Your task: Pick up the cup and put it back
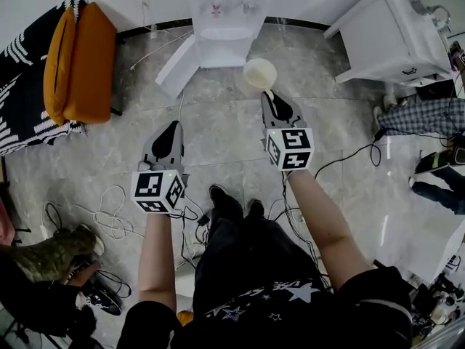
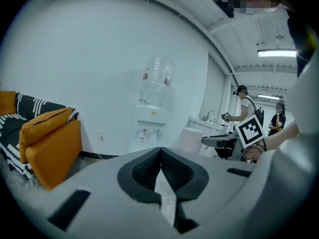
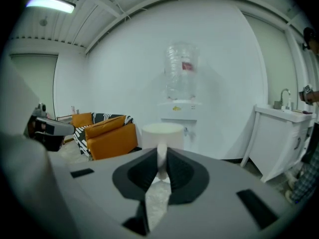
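In the head view a cream cup [image 1: 260,73] hangs above the floor, just in front of the water dispenser [image 1: 225,20]. My right gripper [image 1: 269,94] is shut on the cup's handle. The right gripper view shows that cup [image 3: 162,130] upright just past the jaws, its handle pinched between the dark pads [image 3: 180,172] of the right gripper [image 3: 162,164]. My left gripper [image 1: 173,126] is held lower and to the left, shut with nothing in it. In the left gripper view the left gripper [image 2: 160,152] has its pads touching, and the cup [image 2: 191,139] shows off to the right.
An orange-cushioned sofa [image 1: 80,64] with a black-and-white throw stands at the left. At the right stands a white sink cabinet [image 1: 392,35], with other people's legs [image 1: 425,115] beyond it. Cables [image 1: 109,213] lie on the tiled floor near my feet.
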The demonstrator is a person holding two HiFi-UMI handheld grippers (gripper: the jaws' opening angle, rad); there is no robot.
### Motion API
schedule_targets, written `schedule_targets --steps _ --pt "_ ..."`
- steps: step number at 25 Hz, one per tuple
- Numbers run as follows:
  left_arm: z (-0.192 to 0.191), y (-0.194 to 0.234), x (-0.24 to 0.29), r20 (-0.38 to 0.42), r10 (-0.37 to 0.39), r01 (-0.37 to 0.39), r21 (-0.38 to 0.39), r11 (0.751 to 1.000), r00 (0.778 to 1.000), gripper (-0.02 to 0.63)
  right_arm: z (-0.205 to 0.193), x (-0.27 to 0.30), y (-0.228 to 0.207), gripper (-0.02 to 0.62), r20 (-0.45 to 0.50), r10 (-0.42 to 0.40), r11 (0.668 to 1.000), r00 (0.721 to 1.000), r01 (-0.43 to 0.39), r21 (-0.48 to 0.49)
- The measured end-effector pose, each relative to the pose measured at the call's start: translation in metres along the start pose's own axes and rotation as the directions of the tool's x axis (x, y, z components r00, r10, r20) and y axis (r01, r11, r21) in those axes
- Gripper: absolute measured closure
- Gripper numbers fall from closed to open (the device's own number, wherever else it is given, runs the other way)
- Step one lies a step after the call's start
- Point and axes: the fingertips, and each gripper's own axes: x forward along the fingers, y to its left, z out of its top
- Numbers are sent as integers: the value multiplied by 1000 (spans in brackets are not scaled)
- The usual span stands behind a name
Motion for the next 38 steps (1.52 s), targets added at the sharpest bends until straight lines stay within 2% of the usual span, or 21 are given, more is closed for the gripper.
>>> schedule_targets --steps 6,11,14,20,24,28,34,38 --pt "-2 -43 -25 -6 5 -5 -8 1000 1000 595 1 -55 -13 552 -2 18 1000 1000 -18 -3" --pt "-4 -69 -39 -9 14 -14 -11 1000 1000 595 -8 -75 -18 552 -21 24 1000 999 -24 -5" --pt "-4 -71 -41 -17 14 -14 -8 1000 1000 595 -11 -73 -19 552 -29 14 1000 999 -14 -4" --pt "-6 -47 -31 -33 15 -15 3 1000 999 595 -18 -42 -16 552 -56 -3 1000 998 1 -24" --pt "-17 -24 -2 -54 11 -11 -4 1000 998 595 -28 -5 -23 552 -66 -24 1000 998 24 3" --pt "-47 4 34 -82 31 -34 -36 999 996 595 -57 51 -29 552 -91 -11 1000 996 11 4" --pt "-110 57 123 -125 66 -74 -60 995 990 595 -129 171 -59 552 -144 8 1000 990 -7 10" --pt "-154 95 202 -116 91 -98 -56 994 989 595 -188 261 -79 552 -177 51 998 983 -57 -34"
